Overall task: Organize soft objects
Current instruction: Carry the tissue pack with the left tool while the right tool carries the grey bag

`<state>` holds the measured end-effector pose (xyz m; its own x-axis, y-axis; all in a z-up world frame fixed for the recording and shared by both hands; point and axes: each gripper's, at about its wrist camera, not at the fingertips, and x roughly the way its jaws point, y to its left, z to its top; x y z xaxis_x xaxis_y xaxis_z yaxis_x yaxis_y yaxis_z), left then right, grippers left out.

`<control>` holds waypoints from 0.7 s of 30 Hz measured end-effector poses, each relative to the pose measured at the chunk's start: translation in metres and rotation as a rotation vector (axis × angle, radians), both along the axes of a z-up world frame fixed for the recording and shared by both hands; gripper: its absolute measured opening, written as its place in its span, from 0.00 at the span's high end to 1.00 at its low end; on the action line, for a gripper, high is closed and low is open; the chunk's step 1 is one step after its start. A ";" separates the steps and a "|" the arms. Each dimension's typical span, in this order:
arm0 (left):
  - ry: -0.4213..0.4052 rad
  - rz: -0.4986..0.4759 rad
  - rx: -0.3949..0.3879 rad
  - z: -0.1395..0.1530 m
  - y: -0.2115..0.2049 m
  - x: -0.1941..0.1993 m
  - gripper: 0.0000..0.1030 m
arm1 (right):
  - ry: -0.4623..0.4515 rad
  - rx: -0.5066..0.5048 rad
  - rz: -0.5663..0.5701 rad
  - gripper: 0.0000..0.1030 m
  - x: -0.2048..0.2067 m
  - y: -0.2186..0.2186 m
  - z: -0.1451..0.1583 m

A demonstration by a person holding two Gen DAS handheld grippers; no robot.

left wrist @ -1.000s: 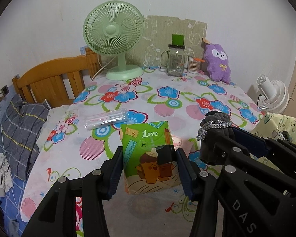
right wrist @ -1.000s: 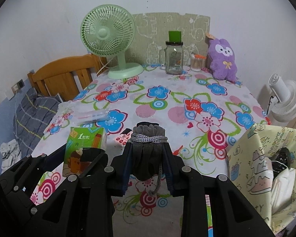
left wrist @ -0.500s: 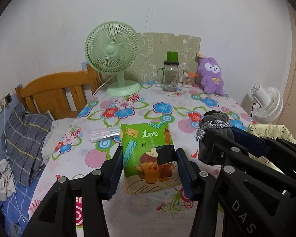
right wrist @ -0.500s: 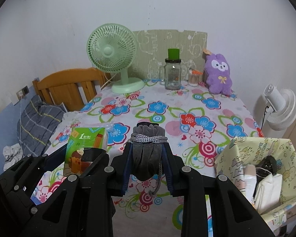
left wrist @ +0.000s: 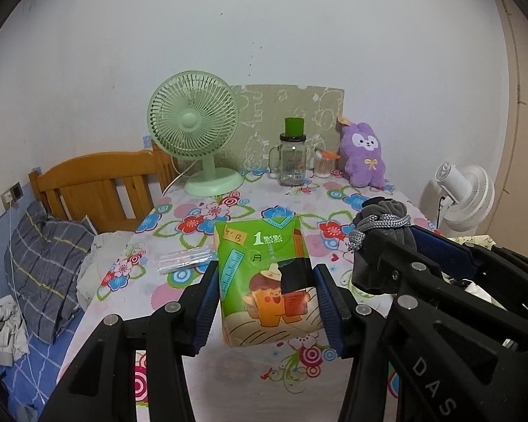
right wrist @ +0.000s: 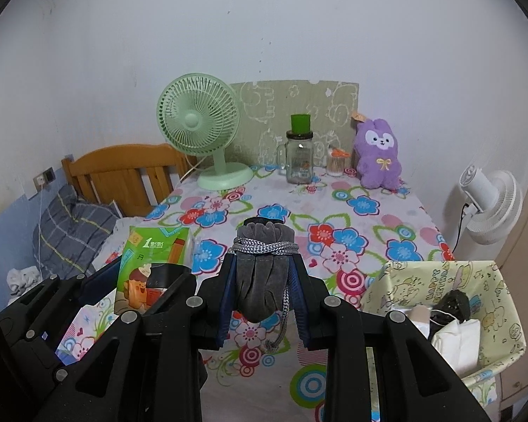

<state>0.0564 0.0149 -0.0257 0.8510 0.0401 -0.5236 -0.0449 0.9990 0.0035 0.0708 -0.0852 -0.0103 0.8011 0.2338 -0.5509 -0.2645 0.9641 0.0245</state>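
Carry step in hand: left gripper (left wrist: pixel 266 293) is clamped on the green tissue pack (left wrist: pixel 264 277) and right gripper (right wrist: pixel 262 286) pinches the grey drawstring pouch (right wrist: pixel 262 274), both held clear above the near edge of the floral table (right wrist: pixel 362 207). Next move, judged: swing both over the yellow storage bin (right wrist: pixel 482 316) off the table's near right corner and release inside without crushing its contents. Only the right-wrist view shows the bin's interior; the left-wrist view shows the clear tube packet (left wrist: pixel 184 260) near the left edge.
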 end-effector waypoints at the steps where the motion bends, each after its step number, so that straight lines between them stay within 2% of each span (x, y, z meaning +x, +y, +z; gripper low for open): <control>1: -0.003 -0.003 -0.001 0.001 -0.002 -0.001 0.48 | -0.003 -0.001 -0.003 0.68 -0.001 -0.002 0.001; 21: -0.032 -0.084 -0.015 0.009 -0.050 -0.001 0.48 | -0.031 0.012 -0.070 0.68 -0.011 -0.053 0.013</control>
<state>0.0555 -0.0346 -0.0164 0.8675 -0.0400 -0.4957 0.0394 0.9992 -0.0116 0.0601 -0.1383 0.0029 0.8324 0.1833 -0.5229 -0.1973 0.9799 0.0294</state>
